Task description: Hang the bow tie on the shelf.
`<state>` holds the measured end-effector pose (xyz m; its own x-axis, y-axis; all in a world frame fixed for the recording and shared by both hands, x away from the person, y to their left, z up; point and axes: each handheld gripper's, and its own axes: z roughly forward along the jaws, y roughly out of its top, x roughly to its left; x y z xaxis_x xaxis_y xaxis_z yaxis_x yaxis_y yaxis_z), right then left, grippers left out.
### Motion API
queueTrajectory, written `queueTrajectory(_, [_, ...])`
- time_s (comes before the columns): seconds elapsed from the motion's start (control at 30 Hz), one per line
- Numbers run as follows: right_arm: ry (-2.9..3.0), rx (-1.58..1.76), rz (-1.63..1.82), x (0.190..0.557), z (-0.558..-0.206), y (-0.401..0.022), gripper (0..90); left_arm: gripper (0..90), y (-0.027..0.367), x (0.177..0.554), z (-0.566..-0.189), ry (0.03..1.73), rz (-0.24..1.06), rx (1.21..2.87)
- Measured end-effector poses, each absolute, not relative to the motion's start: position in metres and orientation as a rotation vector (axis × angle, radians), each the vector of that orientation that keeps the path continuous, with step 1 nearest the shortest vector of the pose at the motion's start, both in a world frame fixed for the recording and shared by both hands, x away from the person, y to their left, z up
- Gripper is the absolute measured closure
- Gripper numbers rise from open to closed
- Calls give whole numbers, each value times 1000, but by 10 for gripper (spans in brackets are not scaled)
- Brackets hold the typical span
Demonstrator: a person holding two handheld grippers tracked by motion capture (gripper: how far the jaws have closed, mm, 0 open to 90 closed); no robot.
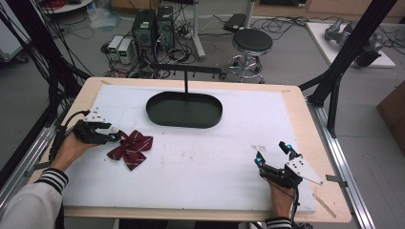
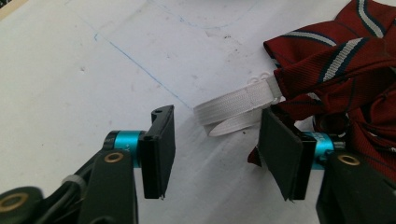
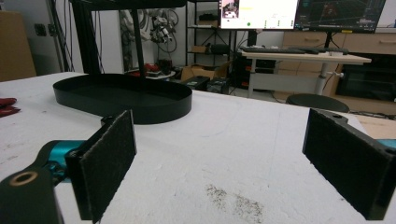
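The left gripper (image 2: pixel 215 149) has its jaws spread. The red bow tie (image 1: pixel 131 149) lies on the bench at its 1 o'clock, white strap (image 2: pixel 236 109) pointing between them. The right gripper (image 1: pixel 272 153), also spread, is far off.

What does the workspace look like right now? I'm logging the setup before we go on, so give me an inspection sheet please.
Surface: white mat on a wooden table, with faint marks and blue pen lines.
Job's things: dark red striped bow tie at the left, its white elastic strap lying between the left gripper's jaws; black oval tray with an upright post at the far middle, nothing seen in it.
Clutter: nothing seen.
Grippers: left gripper open at the bow tie; right gripper open over bare mat.
Cables: one trails from each gripper.
Surroundings: stool, computer towers, floor wiring, monitors.
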<state>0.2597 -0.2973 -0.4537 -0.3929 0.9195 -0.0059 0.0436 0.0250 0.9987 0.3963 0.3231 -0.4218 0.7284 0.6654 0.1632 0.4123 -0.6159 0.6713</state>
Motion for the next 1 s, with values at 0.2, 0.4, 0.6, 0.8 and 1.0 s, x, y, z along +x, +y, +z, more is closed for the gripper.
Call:
queueTrajectory(0.2, [1545, 1012, 1465, 260, -454, -297, 88, 629, 320, 398, -420, 821, 521, 2314])
queueTrajectory(0.4, [1545, 1011, 1465, 260, -454, -297, 88, 719, 318, 399, -419, 854, 503, 2312])
queueTrajectory(0.6, [1544, 1005, 1465, 260, -454, -298, 88, 806, 314, 400, -419, 897, 507, 2306])
queueTrajectory(0.8, [1542, 1009, 1468, 260, -454, -297, 88, 871, 312, 400, -418, 919, 510, 2300])
queueTrajectory(1.0, [1538, 1001, 1466, 260, -454, -298, 88, 874, 312, 400, -418, 927, 509, 2303])
